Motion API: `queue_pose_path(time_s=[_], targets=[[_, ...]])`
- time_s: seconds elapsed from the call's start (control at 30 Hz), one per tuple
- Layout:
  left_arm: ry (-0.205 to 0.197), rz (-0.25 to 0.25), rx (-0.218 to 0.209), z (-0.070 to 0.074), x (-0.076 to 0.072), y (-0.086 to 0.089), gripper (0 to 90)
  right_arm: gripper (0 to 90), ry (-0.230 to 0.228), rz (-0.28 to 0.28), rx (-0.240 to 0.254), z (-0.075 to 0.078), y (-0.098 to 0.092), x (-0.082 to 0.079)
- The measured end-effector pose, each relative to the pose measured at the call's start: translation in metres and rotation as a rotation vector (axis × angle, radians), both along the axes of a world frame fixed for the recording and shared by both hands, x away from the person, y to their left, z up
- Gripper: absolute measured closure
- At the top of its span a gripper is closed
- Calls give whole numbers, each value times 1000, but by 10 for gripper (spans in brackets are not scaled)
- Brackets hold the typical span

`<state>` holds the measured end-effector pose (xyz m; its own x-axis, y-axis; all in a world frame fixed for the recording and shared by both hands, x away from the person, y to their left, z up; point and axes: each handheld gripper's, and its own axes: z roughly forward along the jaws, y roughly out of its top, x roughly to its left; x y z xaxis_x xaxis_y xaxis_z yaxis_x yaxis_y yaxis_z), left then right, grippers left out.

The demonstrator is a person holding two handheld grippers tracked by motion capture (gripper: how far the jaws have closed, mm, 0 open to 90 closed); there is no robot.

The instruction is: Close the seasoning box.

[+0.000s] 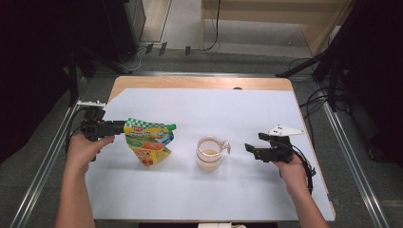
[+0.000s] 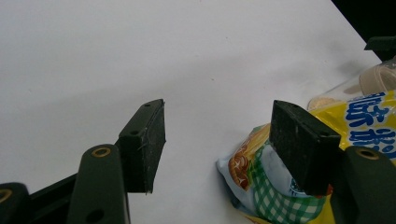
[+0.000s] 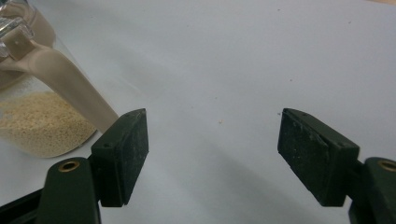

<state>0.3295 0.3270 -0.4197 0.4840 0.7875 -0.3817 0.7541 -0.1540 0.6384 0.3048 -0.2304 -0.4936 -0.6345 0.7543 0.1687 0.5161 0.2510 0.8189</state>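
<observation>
— While the jar point(image 1: 209, 154) stood near the middle of the white sheet point(image 1: 199, 199), where was the left gripper point(image 1: 116, 127)?

— Well to the jar's left, level, in the person's left hand point(image 1: 84, 145), right at the pouch point(image 1: 148, 141). Its jaws stood apart. In the left gripper view one pad was over the pouch's green-checked corner point(image 2: 275, 196) and the other over bare sheet, so nothing was clamped.

— And the pouch?

— It lay just left of the jar, not touching it, yellow with a green cap point(image 1: 172, 127) pointing towards the jar.

— What about the jar?

— It was clear, with pale grains point(image 3: 39, 122) in the bottom and a beige handle point(image 3: 70, 86) on its right side.

— And the right gripper point(image 1: 252, 148)?

— It was near the jar's right, apart from it, held level in the right hand point(image 1: 291, 167) and pointing at the handle. Its jaws were wide apart and empty; in the right gripper view the sheet showed between the pads, with the handle just beside one pad.
</observation>
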Motion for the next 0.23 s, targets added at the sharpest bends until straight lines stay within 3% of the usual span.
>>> queue_pose_path(time_s=[0.23], targets=[[-11,10,9,-1,0,1,344,254,4,4,-4,-1,0,1]])
